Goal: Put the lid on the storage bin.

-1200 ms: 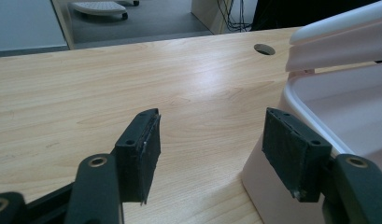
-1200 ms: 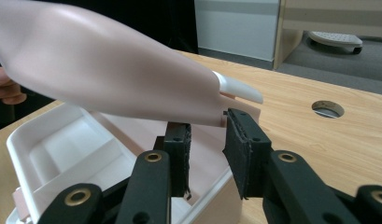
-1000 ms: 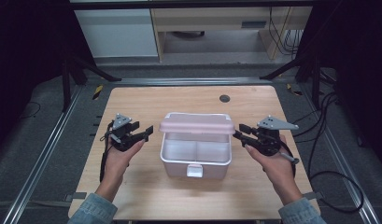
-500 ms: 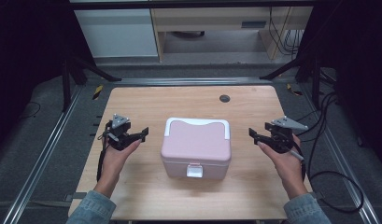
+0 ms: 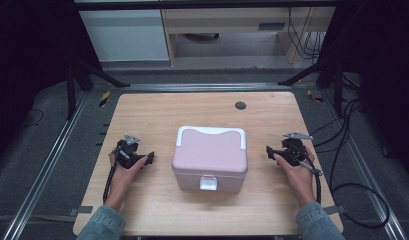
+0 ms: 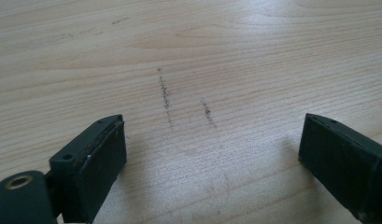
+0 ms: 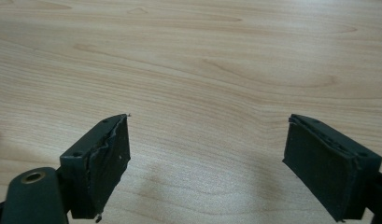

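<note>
The pink box (image 5: 210, 157) sits shut at the middle of the wooden table (image 5: 192, 110), its white latch facing the near edge. The left gripper (image 5: 142, 159) rests low just left of it and the right gripper (image 5: 272, 154) just right, both apart from it. Each has just been opening its jaws, which stand wide over bare wood with nothing between them.

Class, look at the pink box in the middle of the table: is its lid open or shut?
Shut. The pink lid lies flat over the box, hiding the inside, and the white latch hangs down the front wall.
</note>
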`<state>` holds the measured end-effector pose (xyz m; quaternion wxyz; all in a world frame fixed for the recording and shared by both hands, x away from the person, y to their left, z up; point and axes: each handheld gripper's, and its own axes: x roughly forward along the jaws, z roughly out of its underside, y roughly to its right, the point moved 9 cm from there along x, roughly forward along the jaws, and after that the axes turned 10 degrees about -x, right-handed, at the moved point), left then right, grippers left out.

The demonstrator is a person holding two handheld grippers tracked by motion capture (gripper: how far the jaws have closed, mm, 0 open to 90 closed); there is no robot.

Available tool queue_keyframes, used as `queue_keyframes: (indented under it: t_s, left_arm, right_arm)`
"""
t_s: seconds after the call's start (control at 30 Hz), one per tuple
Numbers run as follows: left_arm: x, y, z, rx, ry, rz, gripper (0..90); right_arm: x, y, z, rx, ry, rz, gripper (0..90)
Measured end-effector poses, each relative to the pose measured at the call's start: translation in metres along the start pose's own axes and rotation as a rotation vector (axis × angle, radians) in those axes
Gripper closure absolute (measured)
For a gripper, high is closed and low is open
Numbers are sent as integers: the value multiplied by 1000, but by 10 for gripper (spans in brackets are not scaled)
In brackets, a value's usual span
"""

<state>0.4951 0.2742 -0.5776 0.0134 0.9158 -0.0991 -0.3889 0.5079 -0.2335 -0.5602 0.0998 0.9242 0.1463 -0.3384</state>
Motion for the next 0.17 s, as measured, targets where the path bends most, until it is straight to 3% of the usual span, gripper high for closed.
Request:
queue_keyframes:
  t_s: [0.17]
  left_arm:
    - [1, -1, -1, -5, 6, 2, 59]
  right_arm:
    - [9, 0, 4, 14, -21, 8, 133]
